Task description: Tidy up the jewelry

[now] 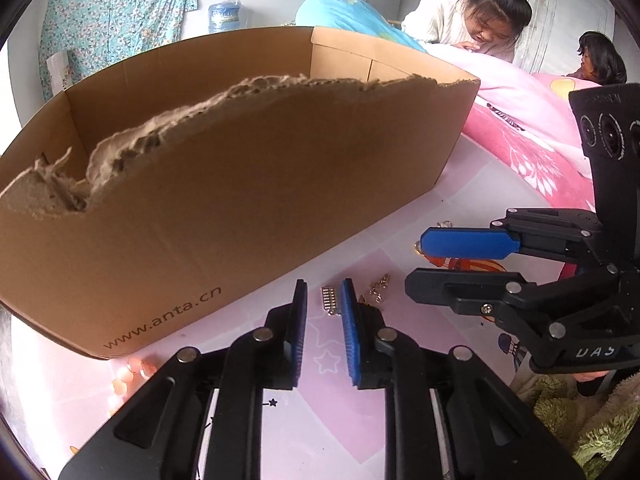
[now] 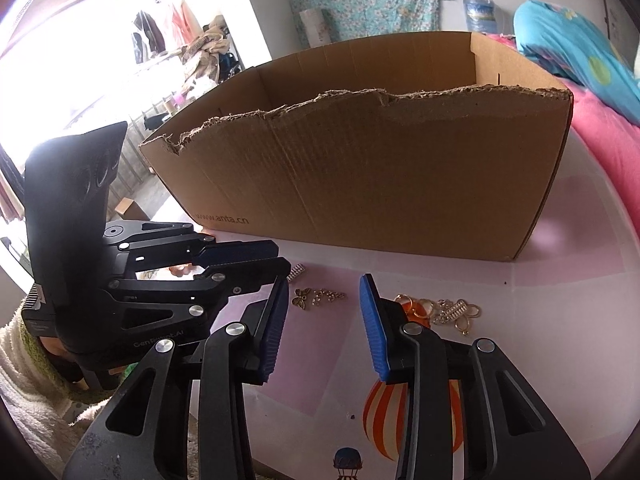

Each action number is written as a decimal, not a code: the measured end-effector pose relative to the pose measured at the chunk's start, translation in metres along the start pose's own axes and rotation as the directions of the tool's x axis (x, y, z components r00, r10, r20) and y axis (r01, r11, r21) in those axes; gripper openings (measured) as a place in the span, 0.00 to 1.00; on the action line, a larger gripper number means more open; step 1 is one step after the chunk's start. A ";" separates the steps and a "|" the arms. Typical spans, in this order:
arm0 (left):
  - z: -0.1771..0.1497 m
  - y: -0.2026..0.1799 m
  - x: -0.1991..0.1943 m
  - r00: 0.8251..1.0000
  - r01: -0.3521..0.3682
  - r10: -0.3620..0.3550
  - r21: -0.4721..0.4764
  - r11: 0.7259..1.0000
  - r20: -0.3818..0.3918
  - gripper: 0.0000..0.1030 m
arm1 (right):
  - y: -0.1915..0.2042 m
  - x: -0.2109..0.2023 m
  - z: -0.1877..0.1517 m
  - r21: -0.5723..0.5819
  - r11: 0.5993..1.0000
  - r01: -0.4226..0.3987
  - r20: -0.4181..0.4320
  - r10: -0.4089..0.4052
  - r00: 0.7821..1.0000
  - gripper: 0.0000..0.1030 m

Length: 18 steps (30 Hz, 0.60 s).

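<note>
My left gripper (image 1: 324, 296) stands open just above the pink table mat, jaws a narrow gap apart. A small silver abacus charm (image 1: 329, 300) lies on the mat between its tips, close to the right pad and not pinched. Gold chain links (image 1: 378, 286) lie just right of it. My right gripper (image 2: 324, 294) is open wider over a gold butterfly charm (image 2: 301, 298) and a short chain (image 2: 330, 295), touching neither. The abacus charm (image 2: 297, 271) sits by the left gripper (image 2: 282, 258) in the right wrist view. The right gripper (image 1: 416, 264) shows at the right of the left wrist view.
A torn-edged cardboard box (image 1: 240, 200) (image 2: 400, 180) stands close behind the jewelry. More gold rings and charms (image 2: 440, 310) lie to the right, peach beads (image 1: 132, 368) by the box's near left corner. Pink bedding (image 1: 520, 128) and two people (image 1: 480, 20) are beyond.
</note>
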State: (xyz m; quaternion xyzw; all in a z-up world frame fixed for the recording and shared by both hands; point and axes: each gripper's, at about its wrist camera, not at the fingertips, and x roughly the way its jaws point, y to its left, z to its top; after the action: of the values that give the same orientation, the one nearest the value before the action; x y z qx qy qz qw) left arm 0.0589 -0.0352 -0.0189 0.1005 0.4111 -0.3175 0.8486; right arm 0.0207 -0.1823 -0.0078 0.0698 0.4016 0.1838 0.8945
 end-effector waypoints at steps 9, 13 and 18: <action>0.002 -0.012 0.012 0.997 -0.063 0.065 0.059 0.996 -0.034 0.16 | -0.002 -0.002 -0.004 0.016 1.000 0.003 0.009 -0.003 1.000 0.34; 0.005 -0.011 0.013 0.995 -0.089 0.092 0.067 0.994 -0.043 0.06 | -0.004 -0.006 -0.007 0.019 1.000 0.002 0.018 -0.002 1.000 0.34; 0.004 -0.009 0.012 0.995 -0.084 0.087 0.062 0.994 -0.039 0.04 | -0.005 -0.010 -0.009 0.019 1.000 0.005 0.025 -0.005 1.000 0.34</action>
State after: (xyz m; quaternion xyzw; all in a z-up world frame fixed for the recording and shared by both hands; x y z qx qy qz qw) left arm 0.0612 -0.0495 -0.0243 0.1504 0.4143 -0.2909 0.8492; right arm 0.0098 -0.1907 -0.0082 0.0795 0.3923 0.1769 0.8992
